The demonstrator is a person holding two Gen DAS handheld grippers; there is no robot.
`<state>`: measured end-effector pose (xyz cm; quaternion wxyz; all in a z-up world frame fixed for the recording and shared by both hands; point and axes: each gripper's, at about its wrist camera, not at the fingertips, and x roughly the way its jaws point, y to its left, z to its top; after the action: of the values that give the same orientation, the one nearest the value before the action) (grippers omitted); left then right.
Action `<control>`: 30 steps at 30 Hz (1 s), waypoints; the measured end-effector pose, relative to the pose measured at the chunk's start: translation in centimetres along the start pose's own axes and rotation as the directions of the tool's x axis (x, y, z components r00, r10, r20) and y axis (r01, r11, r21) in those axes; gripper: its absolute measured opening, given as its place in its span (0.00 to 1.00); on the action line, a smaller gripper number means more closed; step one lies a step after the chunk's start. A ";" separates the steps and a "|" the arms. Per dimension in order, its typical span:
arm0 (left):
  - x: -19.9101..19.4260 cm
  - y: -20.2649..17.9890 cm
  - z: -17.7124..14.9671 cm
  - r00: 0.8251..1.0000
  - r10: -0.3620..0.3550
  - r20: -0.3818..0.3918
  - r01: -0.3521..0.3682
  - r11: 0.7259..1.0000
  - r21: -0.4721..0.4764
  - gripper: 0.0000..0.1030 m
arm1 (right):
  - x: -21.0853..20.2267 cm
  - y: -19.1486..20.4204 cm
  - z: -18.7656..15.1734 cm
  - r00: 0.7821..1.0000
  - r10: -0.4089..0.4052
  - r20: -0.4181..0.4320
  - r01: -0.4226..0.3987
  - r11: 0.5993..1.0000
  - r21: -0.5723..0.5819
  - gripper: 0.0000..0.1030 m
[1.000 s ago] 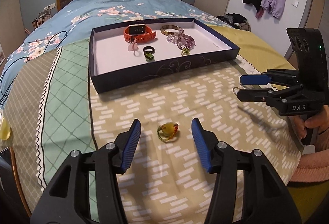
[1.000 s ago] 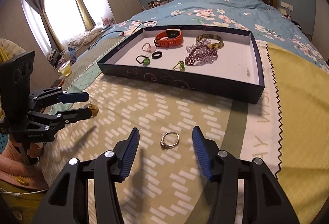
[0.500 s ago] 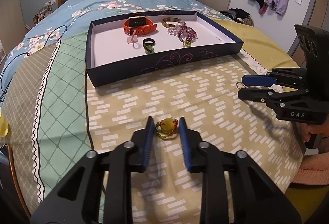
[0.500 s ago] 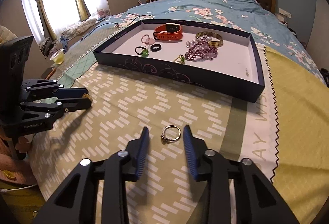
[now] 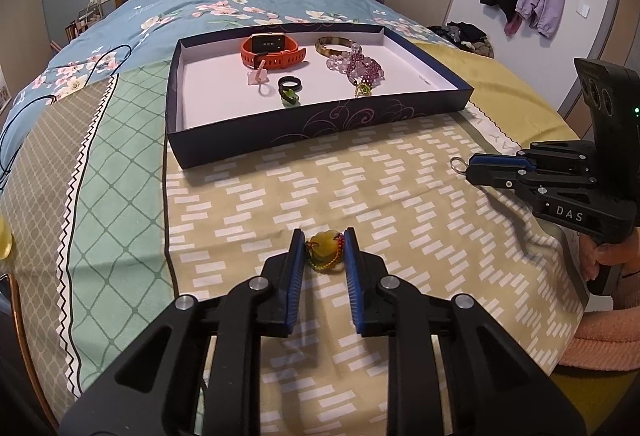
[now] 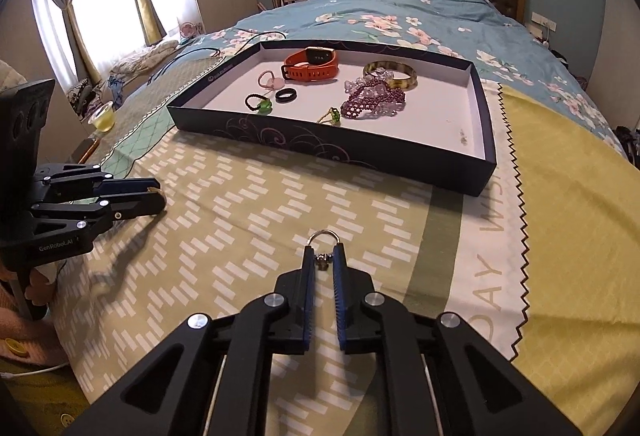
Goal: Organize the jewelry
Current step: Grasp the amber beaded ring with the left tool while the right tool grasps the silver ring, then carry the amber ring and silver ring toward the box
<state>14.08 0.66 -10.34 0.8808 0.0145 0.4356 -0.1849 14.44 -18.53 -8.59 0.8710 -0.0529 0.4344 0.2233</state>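
1. Since the earlier frame both grippers have drawn their fingers in from wide apart; neither hand has shifted over the bed.
2. The left gripper point(image 5: 324, 256) is still closing, its blue fingers point(image 5: 297, 260) pressing on either side of a yellow-green charm point(image 5: 325, 254) with a coloured cord, which lies on the patterned bedspread point(image 5: 240, 220).
3. The right gripper point(image 6: 323, 256) is clenched on a silver ring point(image 6: 324, 240); the band sticks out just past the fingertips and the ring's small setting sits between them.
4. The dark tray point(image 6: 332, 151) lies further up the bed, well apart from both grippers.
5. It holds an orange watch point(image 6: 312, 63), a bangle point(image 6: 390, 73), purple beads point(image 6: 374, 101), a black ring point(image 6: 287, 94) and small green pieces.
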 end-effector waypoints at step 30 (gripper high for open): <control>-2.3 -1.1 2.5 0.992 -0.007 0.125 0.005 1.000 0.013 0.19 | -3.0 -0.4 2.3 0.981 0.078 0.180 -0.086 0.996 0.037 0.03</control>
<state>14.36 -0.09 -6.83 0.9056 0.0073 0.3786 -0.1909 14.73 -19.28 -4.84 0.8973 0.0048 0.3616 0.2532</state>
